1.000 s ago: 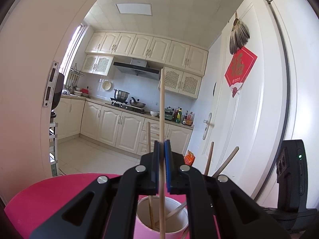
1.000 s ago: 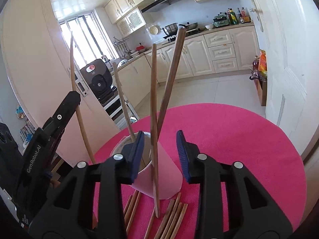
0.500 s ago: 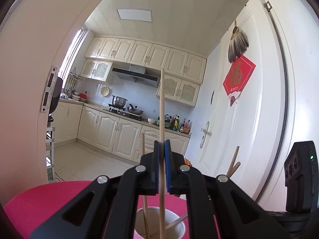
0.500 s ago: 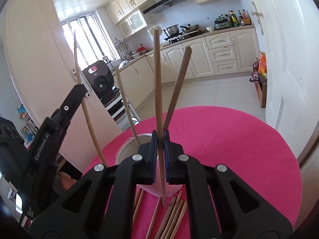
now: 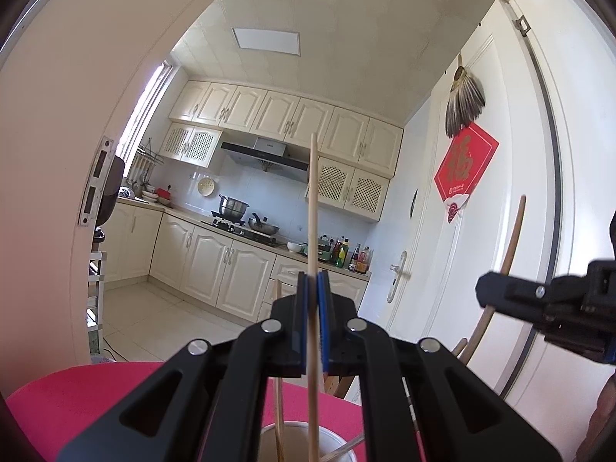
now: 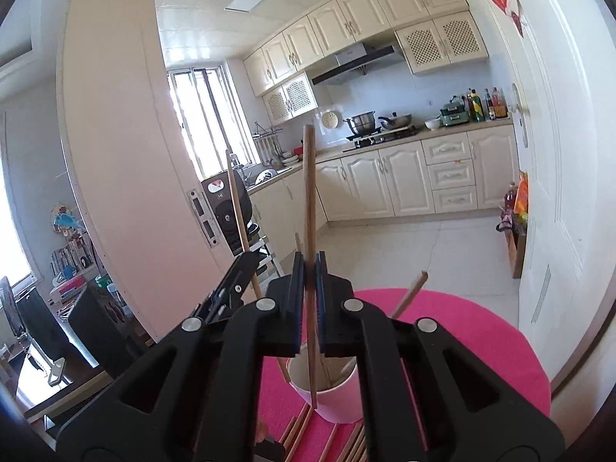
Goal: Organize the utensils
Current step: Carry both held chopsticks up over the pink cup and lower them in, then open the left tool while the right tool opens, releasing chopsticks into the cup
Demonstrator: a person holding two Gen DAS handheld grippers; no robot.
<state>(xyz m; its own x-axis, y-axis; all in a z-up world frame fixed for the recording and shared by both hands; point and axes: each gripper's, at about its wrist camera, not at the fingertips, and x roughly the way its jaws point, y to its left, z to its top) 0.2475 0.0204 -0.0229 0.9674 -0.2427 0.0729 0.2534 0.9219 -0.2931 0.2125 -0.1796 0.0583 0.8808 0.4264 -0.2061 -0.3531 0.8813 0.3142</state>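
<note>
Since the earlier frame, the right gripper (image 6: 310, 300) had closed its jaws on a chopstick (image 6: 309, 192) that had been standing loose against the white cup (image 6: 331, 396), and had lifted it, so that its lower tip hung just beside the cup's rim rather than down on the pink mat (image 6: 473, 338). Blue pads pinched the stick a little below its middle, with it nearly upright. Nearest that cup, more chopsticks (image 6: 296, 429) lay flat on the mat at its foot; inside it two or three leaned against the wall.

Over the cup's other side, the left gripper (image 5: 312, 323) was clamped shut on a paler chopstick (image 5: 312, 208), upright, its lower end reaching into the cup's mouth (image 5: 292, 429).

Judged from its look, such a stick would be light, stiff and smooth; gripped off-centre it could pivot or slip between the pads, so a hold near the middle suited it best. Beyond the cup stood the kitchen cabinets (image 6: 385, 181).
</note>
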